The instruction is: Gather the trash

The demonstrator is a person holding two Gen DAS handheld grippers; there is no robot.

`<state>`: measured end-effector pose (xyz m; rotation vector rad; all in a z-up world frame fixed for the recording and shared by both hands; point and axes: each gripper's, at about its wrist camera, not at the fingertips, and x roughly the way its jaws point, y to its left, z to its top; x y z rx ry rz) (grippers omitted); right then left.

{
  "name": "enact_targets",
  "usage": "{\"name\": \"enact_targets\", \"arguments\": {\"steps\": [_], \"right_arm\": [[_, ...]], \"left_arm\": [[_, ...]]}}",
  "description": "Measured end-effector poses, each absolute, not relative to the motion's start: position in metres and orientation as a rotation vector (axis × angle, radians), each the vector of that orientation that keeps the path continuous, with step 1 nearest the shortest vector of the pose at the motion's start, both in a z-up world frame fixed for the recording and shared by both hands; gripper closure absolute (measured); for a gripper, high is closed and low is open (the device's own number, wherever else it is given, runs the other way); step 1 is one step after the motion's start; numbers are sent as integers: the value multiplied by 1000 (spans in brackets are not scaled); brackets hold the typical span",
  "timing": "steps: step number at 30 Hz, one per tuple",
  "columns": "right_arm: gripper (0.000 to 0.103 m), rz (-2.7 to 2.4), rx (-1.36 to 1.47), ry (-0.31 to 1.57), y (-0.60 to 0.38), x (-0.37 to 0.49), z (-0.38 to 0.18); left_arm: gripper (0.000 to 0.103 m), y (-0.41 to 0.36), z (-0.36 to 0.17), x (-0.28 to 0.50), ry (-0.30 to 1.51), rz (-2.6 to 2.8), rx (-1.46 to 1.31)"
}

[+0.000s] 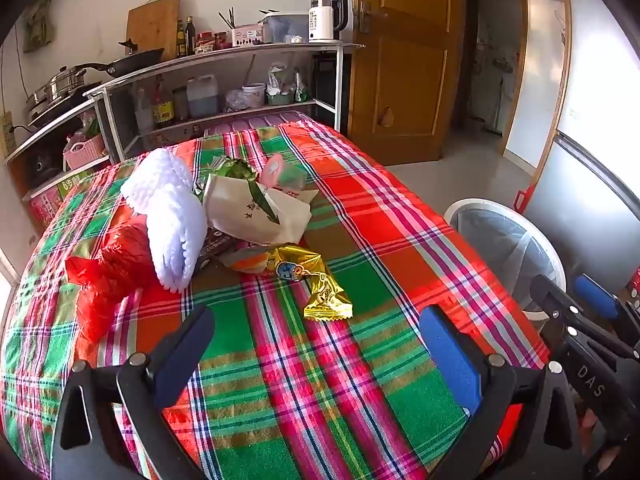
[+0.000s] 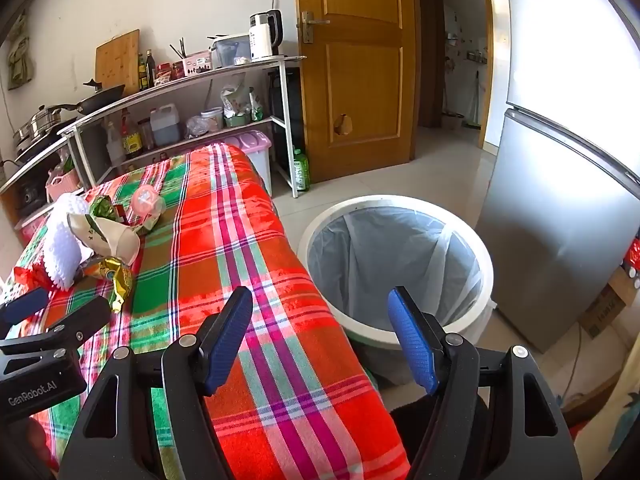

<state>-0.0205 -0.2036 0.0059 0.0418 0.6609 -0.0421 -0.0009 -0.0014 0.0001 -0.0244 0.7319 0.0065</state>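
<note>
Surface [image 1: 360, 240] under plaid cloth; bin [image 2: 320, 224] beside it, liner looks empty. Trash pile [image 1: 224, 216] sits mid-surface, gold wrapper [image 1: 320, 288] nearest (nothing collected yet, I judge). Left hand-held gripper [image 1: 316, 344] and right hand-held gripper [image 2: 320, 332] both gape empty, angled downward.

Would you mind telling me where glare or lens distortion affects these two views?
Left wrist view: sunlight blows out the right edge, and the fisheye bows the plaid cloth and shelf; the gold wrapper glints but stays sharp. Right wrist view: the fridge top is overexposed to white, its edges curve, and the lined bin remains evenly lit.
</note>
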Motion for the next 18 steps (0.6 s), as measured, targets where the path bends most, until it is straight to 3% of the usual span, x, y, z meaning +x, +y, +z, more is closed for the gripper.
{"name": "enact_targets", "arguments": {"steps": [18], "right_arm": [[32,-38,48,660,-204,-18,7]], "left_arm": [[0,3,0,-3,737,23,-32]]}}
